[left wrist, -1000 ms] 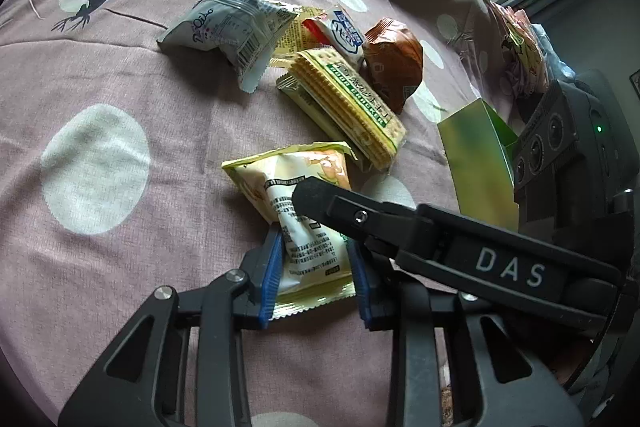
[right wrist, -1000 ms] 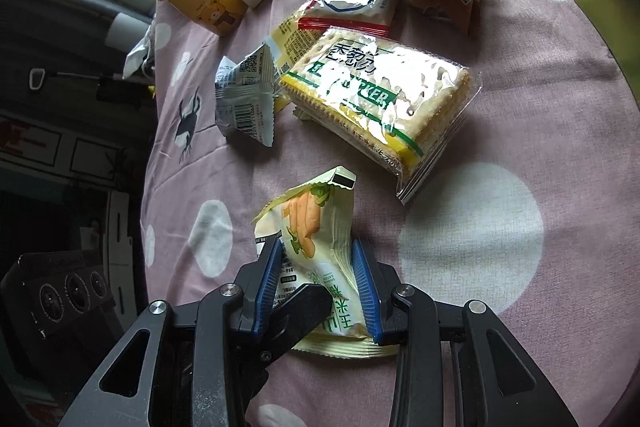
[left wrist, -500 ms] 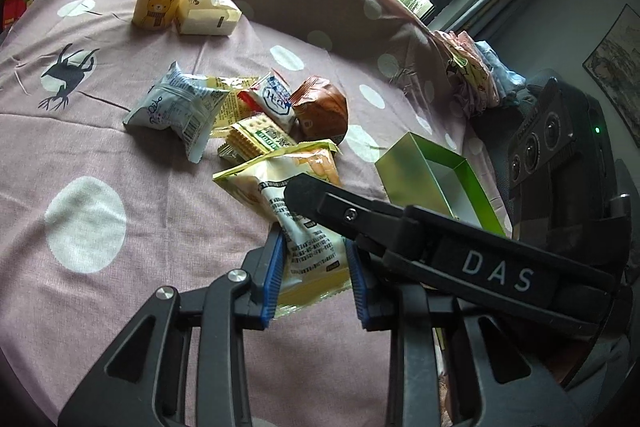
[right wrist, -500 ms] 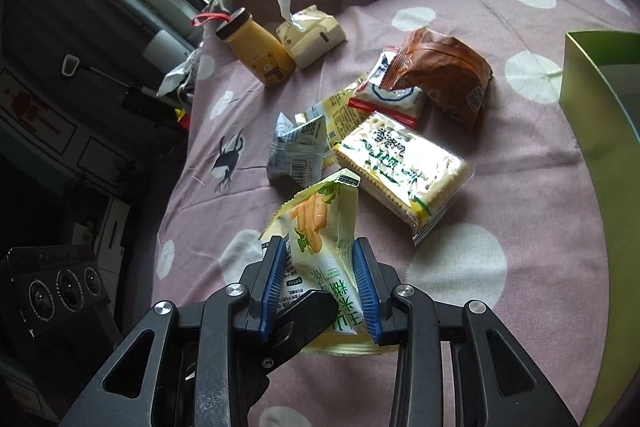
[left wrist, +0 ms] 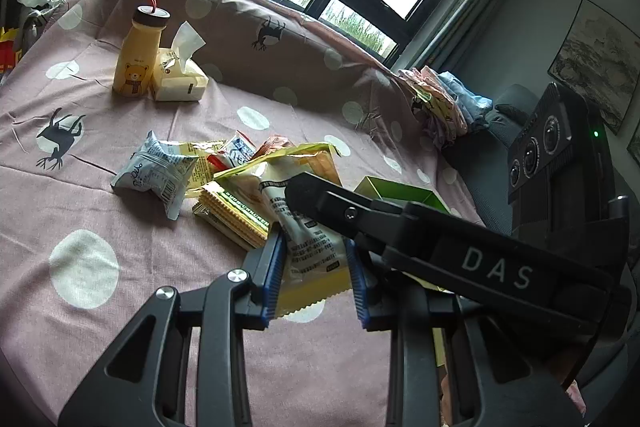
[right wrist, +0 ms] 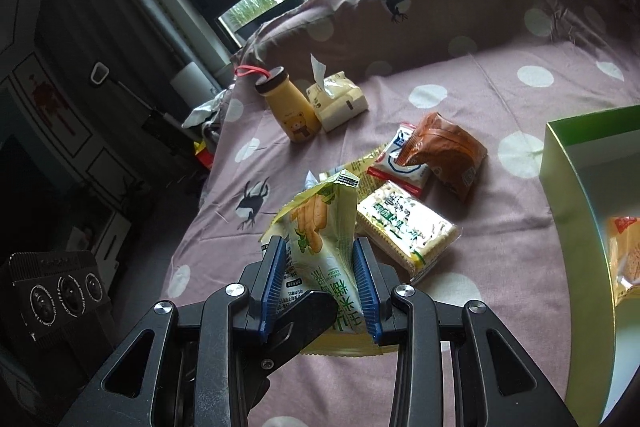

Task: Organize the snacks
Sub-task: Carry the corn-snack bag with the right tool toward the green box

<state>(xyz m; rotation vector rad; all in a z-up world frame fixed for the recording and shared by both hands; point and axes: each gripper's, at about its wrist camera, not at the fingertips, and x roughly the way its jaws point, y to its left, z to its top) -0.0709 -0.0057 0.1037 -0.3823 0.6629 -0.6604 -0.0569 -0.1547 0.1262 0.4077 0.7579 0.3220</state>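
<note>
The yellow snack packet (left wrist: 308,227) is hanging clear of the bedspread (left wrist: 80,187), pinched from both sides at once: the left gripper (left wrist: 316,267) is clamping its printed back at the lower end, and the right gripper (right wrist: 320,279) is squeezing the same lower end from the carrot-printed front, so each set of jaws is closed on the packet and not on anything else. Two grips on one light, crinkly bag are probably steadying it for the trip to the green box (right wrist: 580,163), which is sitting just to the right of the packet with one orange-labelled packet (right wrist: 626,259) already lying inside. Behind the packet, the cracker pack (right wrist: 404,227), the brown bag (right wrist: 444,151), the red-and-white sachet (right wrist: 404,163) and the pale blue bag (left wrist: 160,171) are lying in a loose heap, seemingly waiting their turn. Farther back from the packet, a yellow bear bottle (right wrist: 292,111) and a tissue pack (right wrist: 340,99) are standing side by side near a pillow. The surface is soft mauve fabric with white dots and deer prints; bright windows are filling the wall behind.
</note>
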